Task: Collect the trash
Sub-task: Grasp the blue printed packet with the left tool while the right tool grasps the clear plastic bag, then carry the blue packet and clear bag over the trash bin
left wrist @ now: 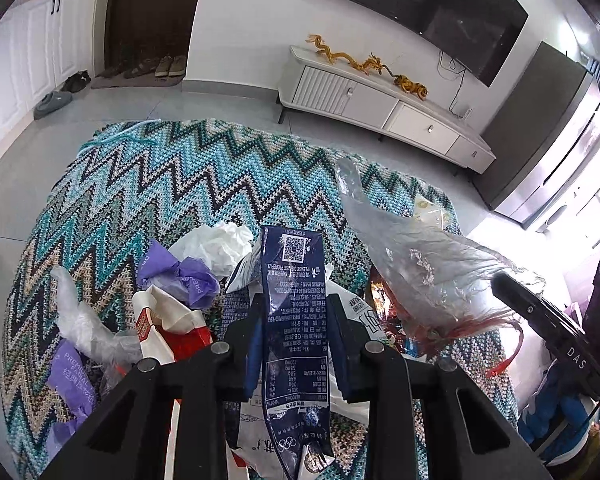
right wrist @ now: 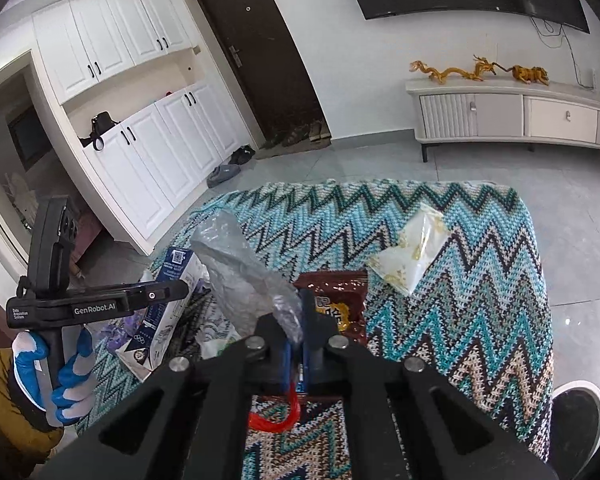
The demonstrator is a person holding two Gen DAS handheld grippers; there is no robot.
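Note:
My left gripper [left wrist: 296, 312] is shut on a flattened dark blue milk carton [left wrist: 294, 304] and holds it above the zigzag blanket [left wrist: 204, 184]; the carton also shows in the right wrist view [right wrist: 168, 280]. My right gripper [right wrist: 300, 320] is shut on a clear plastic bag [right wrist: 244, 276] with a red drawstring [right wrist: 280, 420]; the bag also shows in the left wrist view [left wrist: 412, 256]. Under the left gripper lies a pile: white crumpled paper [left wrist: 220, 244], purple wrappers [left wrist: 180, 276], a red and cream carton [left wrist: 168, 324], clear film [left wrist: 80, 316].
A brown snack packet [right wrist: 340, 304] and a white packet [right wrist: 412, 252] lie on the blanket in front of the right gripper. A white TV cabinet [left wrist: 380, 104] stands behind, white cupboards [right wrist: 140, 132] and a dark door [right wrist: 260, 56] to the left. Grey tile floor surrounds the blanket.

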